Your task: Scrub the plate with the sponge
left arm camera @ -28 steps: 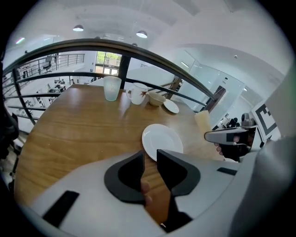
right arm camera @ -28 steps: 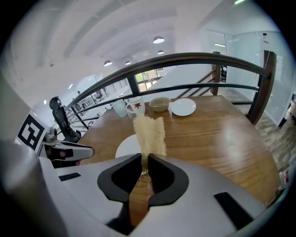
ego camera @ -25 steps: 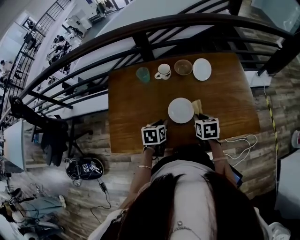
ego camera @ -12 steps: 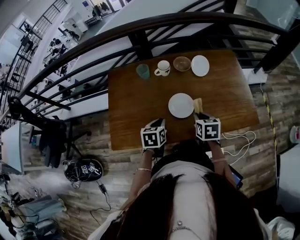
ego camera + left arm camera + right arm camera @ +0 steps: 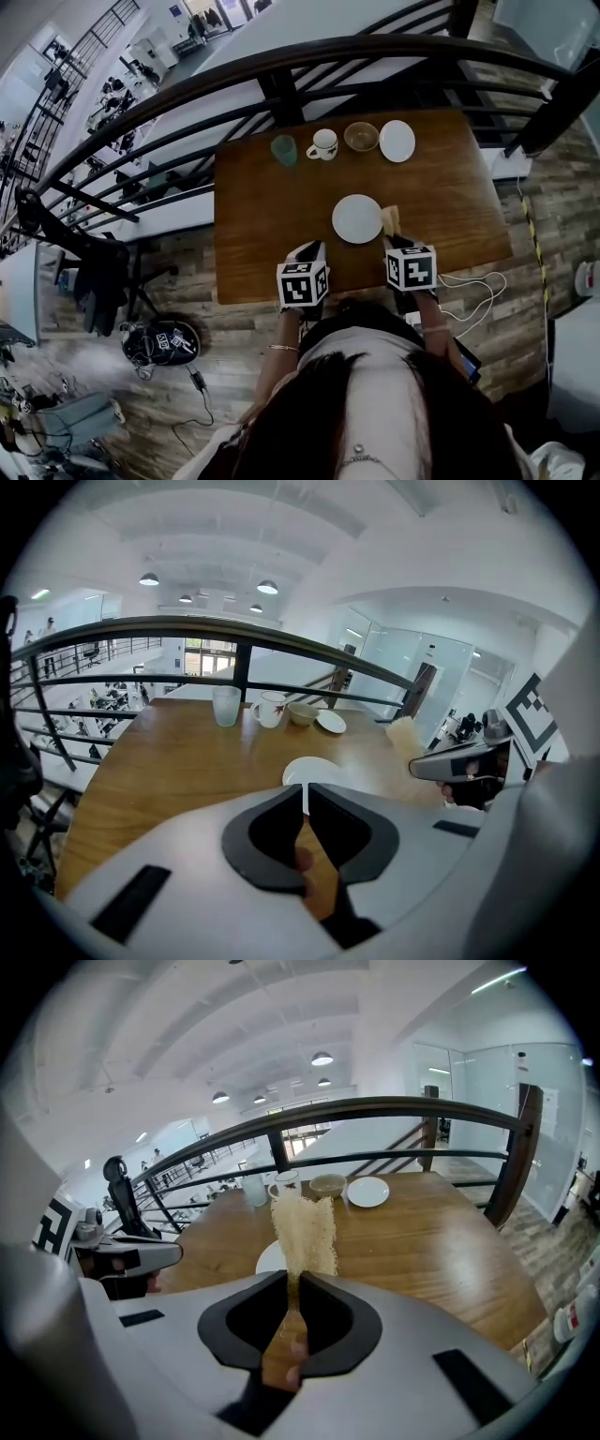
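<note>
A round white plate (image 5: 357,218) lies flat on the wooden table (image 5: 262,225), near its front edge. My right gripper (image 5: 395,238) is shut on a yellow sponge (image 5: 391,221), which stands up from the jaws just right of the plate. In the right gripper view the sponge (image 5: 304,1232) rises from my right gripper (image 5: 292,1279), with the plate (image 5: 270,1258) behind it. My left gripper (image 5: 313,249) hovers left of the plate, a little apart from it. In the left gripper view my left gripper (image 5: 306,794) has its jaws together, with the plate (image 5: 314,769) just beyond the tips.
Along the table's far edge stand a greenish glass (image 5: 284,149), a mug (image 5: 323,143), a bowl (image 5: 361,137) and a small white plate (image 5: 397,141). A dark metal railing (image 5: 281,89) curves behind the table. A white cable (image 5: 473,281) lies on the floor to the right.
Both grippers have drawn back slightly toward the table's near edge. The sponge stays in the right gripper; the plate has not moved.
</note>
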A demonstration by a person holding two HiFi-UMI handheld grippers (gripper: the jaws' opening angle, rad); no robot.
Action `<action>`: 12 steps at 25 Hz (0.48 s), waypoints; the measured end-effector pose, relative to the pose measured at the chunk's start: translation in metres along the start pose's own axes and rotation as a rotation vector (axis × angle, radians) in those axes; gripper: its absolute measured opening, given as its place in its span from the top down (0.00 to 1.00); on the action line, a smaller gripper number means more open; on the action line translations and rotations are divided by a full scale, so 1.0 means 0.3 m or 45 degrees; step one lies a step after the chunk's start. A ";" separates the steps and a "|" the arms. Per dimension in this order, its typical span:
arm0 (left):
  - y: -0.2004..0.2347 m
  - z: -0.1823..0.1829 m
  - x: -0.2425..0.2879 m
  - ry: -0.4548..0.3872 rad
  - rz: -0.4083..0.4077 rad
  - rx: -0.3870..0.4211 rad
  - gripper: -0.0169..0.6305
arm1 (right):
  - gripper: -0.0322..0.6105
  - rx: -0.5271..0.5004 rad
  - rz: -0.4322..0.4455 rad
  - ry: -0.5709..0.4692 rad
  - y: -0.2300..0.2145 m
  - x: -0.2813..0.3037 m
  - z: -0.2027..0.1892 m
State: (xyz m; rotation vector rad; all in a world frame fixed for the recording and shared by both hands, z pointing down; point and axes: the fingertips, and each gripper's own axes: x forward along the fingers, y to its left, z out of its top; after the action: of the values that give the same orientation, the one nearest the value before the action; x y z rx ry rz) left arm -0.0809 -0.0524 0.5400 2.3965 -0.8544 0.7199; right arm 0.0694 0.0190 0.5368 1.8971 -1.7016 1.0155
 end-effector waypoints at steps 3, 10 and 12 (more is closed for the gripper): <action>-0.026 0.007 -0.014 -0.014 0.012 0.009 0.93 | 0.85 -0.041 0.012 -0.001 0.000 -0.028 0.002; -0.079 -0.012 -0.034 -0.028 0.020 -0.035 0.93 | 0.85 -0.085 0.026 0.018 -0.027 -0.064 -0.014; -0.095 -0.014 -0.042 -0.035 0.026 -0.043 0.93 | 0.85 -0.106 0.025 0.017 -0.032 -0.079 -0.014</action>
State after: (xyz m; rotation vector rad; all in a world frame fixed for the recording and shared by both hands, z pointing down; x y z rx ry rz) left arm -0.0713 -0.0252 0.5276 2.3761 -0.8964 0.6760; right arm 0.0778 0.0397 0.5239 1.8209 -1.7307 0.9472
